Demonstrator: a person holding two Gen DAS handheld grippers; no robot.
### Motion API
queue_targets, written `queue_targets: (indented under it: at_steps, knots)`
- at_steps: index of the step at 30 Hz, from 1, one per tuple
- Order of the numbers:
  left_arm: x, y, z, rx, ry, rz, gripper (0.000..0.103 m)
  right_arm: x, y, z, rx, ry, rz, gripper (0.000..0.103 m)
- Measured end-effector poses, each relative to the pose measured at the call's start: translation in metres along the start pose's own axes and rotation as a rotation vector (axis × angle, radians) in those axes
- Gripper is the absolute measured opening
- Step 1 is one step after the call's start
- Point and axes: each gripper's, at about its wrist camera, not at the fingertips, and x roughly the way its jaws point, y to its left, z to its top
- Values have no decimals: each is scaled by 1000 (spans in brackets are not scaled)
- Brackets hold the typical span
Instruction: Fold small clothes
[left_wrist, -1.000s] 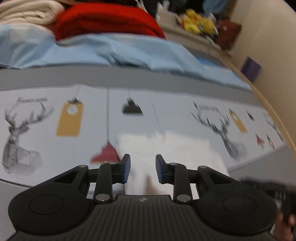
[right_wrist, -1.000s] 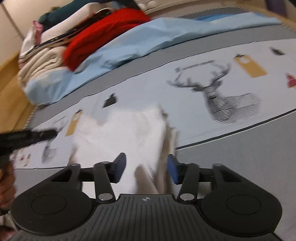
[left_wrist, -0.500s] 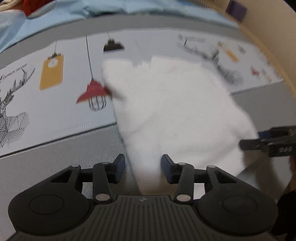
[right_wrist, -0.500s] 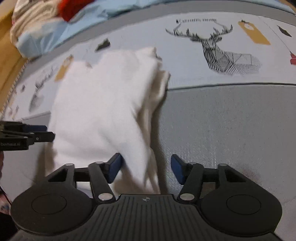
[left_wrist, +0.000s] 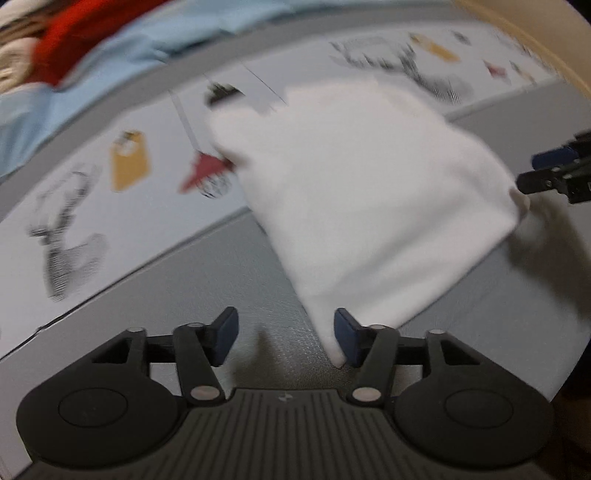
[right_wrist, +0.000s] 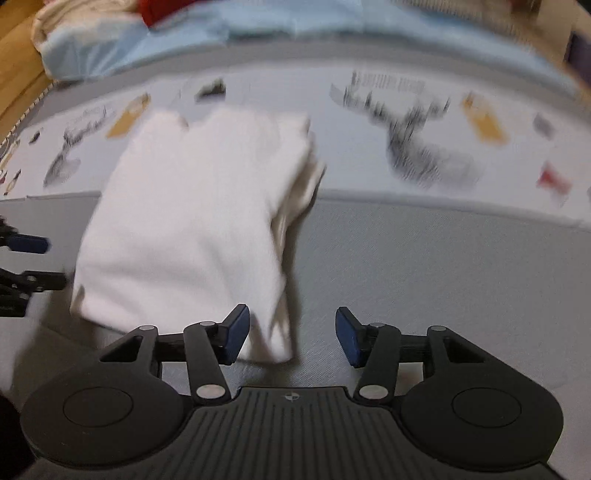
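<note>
A white folded garment (left_wrist: 362, 192) lies flat on the bed cover; it also shows in the right wrist view (right_wrist: 199, 218). My left gripper (left_wrist: 285, 338) is open, and the garment's near corner lies just inside its right finger. My right gripper (right_wrist: 291, 336) is open, and the garment's near right corner lies between its fingers beside the left one. Each gripper shows at the edge of the other's view: the right one (left_wrist: 554, 173) at the garment's right side, the left one (right_wrist: 26, 258) at its left side. Both views are motion-blurred.
The bed cover has a grey band (right_wrist: 424, 258) near me and a pale printed strip with deer and lamps (left_wrist: 129, 170) behind. A light blue sheet (right_wrist: 258, 33), a red cloth (left_wrist: 85, 33) and cream bedding are piled at the back.
Both grippers have opened wider and let go of the garment, which now lies flat. Both have drawn back toward the near edge, and the views have tilted up.
</note>
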Motion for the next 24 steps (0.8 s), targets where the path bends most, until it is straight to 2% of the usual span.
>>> queue_targets:
  at_steps: [2,3,5,8,11,16,19,24]
  knots:
    - [-28,1,-1,-56,-71,9,78,-25,-4,-1,35,-86,-4,59]
    - [-42,-1,0,-81,-115,14,80,-39,-6,-2,64,-129,2,61]
    - [-73,-4,-9,-127,-209,6,84,-68,-8,-9,105,-210,19,71]
    - [-107,-16,-25,-199,-316,-17,86,-106,-3,-28,92,-328,28,84]
    - [-129,-38,-48,-267,-386,5,86,-132,5,-56,70,-420,12,87]
    - [-133,-65,-71,-338,-425,67,86,-150,25,-83,59,-492,3,90]
    - [-124,-73,-70,-339,-387,101,86,-140,42,-92,2,-436,-23,90]
    - [-110,-67,-69,-382,-332,116,86,-135,63,-97,-93,-414,-33,90]
